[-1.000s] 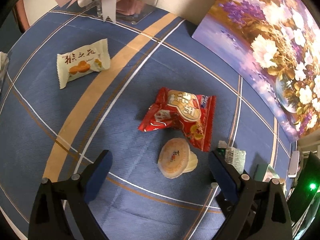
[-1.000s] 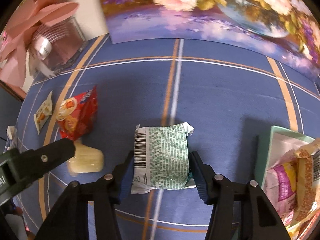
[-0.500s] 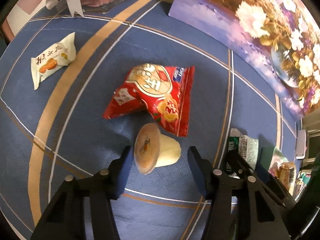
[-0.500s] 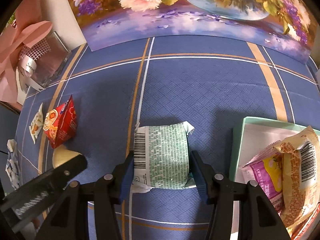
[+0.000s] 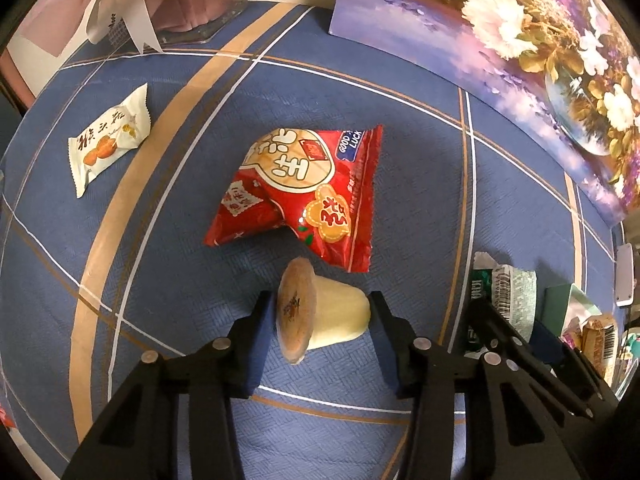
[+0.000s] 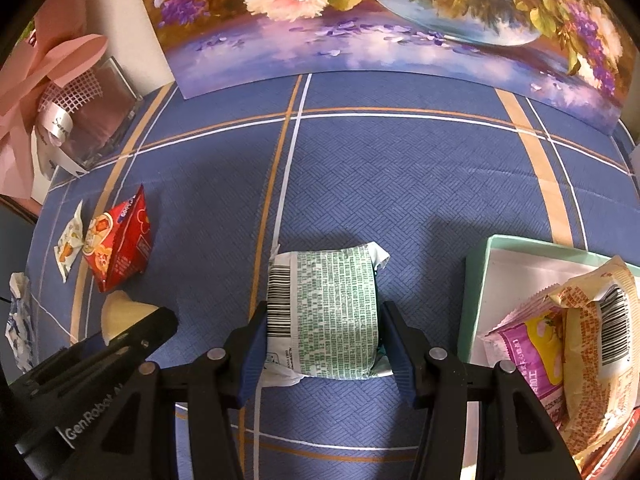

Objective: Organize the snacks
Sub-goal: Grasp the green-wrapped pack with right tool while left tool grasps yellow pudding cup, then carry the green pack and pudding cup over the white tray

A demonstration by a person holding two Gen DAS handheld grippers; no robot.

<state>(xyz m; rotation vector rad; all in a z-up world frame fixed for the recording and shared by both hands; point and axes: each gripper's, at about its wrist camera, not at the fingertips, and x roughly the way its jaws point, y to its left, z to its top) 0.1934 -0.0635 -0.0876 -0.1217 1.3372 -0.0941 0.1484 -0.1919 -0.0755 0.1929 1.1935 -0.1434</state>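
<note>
Jelly cup (image 5: 324, 312) on its side on the blue surface (image 5: 420, 168), just below the red snack bag (image 5: 304, 196); caught between left gripper (image 5: 320, 332) jaws that had just been closing. Green-printed packet (image 6: 324, 312) clamped in right gripper (image 6: 324, 344) jaws, beside the mint tray (image 6: 476, 280) of snacks.

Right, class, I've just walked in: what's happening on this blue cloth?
A person is sorting snacks with a gripper in each hand. The left gripper has just been closing its jaws around a jelly cup lying on its side, near a red snack bag. The right gripper grips a green-printed packet. A mint tray at the right already holds some packets. A small white packet still lies loose.
</note>
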